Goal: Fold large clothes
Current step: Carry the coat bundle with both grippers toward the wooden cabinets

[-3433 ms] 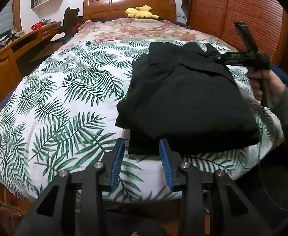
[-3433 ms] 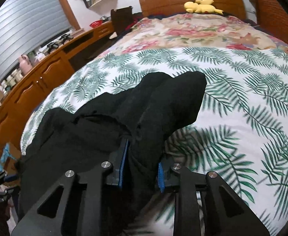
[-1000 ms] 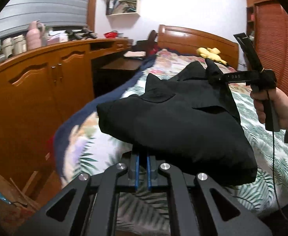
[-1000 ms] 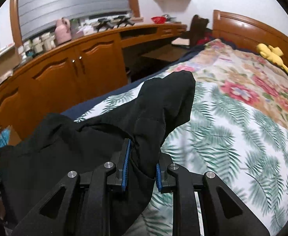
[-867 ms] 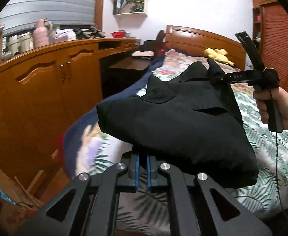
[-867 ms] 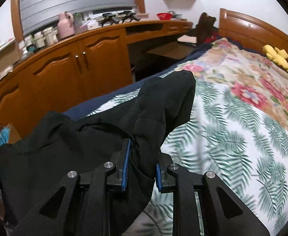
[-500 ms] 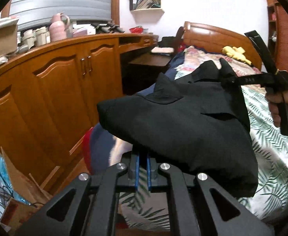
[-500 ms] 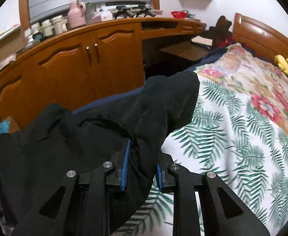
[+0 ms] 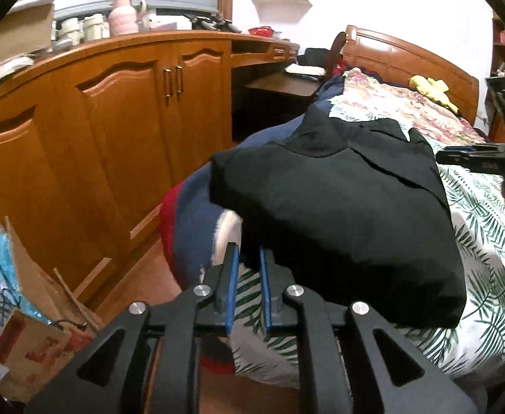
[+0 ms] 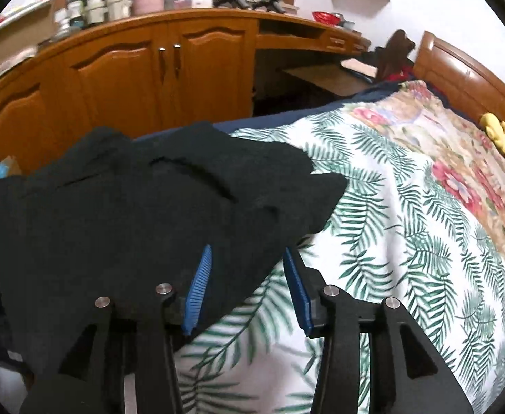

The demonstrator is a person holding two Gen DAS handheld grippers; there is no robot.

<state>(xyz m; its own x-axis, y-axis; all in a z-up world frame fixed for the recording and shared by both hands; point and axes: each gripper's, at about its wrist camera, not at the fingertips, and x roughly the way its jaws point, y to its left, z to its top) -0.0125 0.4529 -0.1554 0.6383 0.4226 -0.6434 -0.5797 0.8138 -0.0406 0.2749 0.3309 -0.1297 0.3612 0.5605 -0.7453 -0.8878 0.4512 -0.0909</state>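
Folded black garment (image 10: 142, 214) on bed (image 10: 407, 241) (both grippers' jaws opening).

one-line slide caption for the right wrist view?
Right hand-held gripper, jaws opening, releases the folded black garment at the edge of the palm-print bedspread.

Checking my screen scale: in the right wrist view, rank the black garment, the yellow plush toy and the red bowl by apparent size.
1. black garment, though nearest the camera
2. yellow plush toy
3. red bowl, farthest, so its true size is unsure
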